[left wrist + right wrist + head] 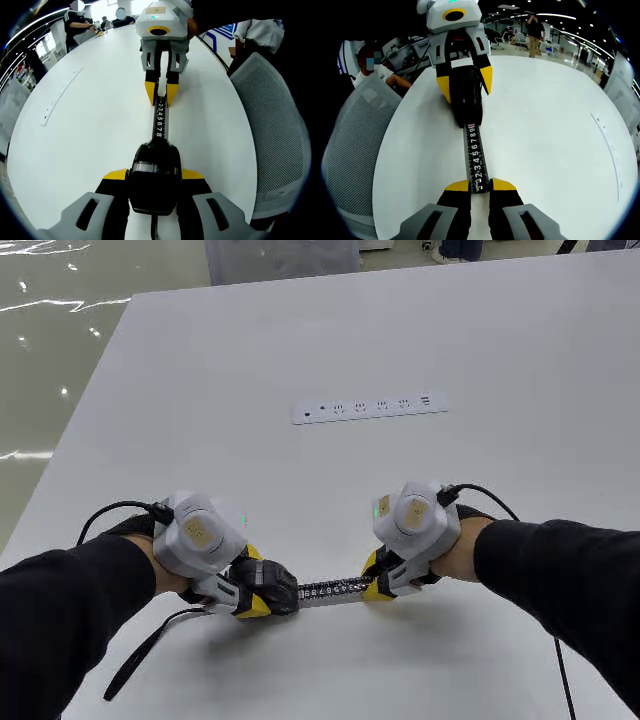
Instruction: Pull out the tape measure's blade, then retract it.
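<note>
Between the left gripper's [253,580] fingers the tape measure [155,172] is clamped by its black case. From the case a short length of blade [472,150] is laid flat along the table [250,340], and its tip is pinched between the right gripper's [480,186] closed fingers. Behind the fingers the table's near edge is met by a mesh chair [280,125]. Beyond the fingertips open surface is seen, up to a power strip [368,406].

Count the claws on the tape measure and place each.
2. The left claw clamps the black case; the right claw, facing it, pinches the end of the blade.
</note>
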Action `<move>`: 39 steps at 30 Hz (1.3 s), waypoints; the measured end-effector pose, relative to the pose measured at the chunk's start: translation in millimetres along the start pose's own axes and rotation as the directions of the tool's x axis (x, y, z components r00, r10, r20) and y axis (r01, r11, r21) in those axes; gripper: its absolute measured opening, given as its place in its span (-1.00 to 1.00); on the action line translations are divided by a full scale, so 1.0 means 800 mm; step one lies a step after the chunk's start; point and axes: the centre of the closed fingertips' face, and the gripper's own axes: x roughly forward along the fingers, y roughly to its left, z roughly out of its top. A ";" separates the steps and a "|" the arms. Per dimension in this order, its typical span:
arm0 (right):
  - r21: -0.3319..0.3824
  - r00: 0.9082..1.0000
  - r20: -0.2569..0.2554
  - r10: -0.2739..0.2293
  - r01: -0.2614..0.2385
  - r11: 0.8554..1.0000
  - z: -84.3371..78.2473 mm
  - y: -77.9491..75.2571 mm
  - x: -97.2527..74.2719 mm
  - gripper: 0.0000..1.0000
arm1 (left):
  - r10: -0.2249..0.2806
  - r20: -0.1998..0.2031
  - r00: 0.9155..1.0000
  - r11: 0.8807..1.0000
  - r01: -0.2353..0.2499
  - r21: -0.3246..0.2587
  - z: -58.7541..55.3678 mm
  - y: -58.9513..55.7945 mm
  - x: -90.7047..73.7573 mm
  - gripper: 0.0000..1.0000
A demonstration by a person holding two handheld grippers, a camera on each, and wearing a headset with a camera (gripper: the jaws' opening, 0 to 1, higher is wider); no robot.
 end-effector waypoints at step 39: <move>0.008 1.000 -0.017 -0.008 0.008 1.000 -0.017 -0.002 -0.013 -0.84 | -0.003 0.000 1.000 1.000 0.003 0.002 0.000 0.001 0.000 -0.40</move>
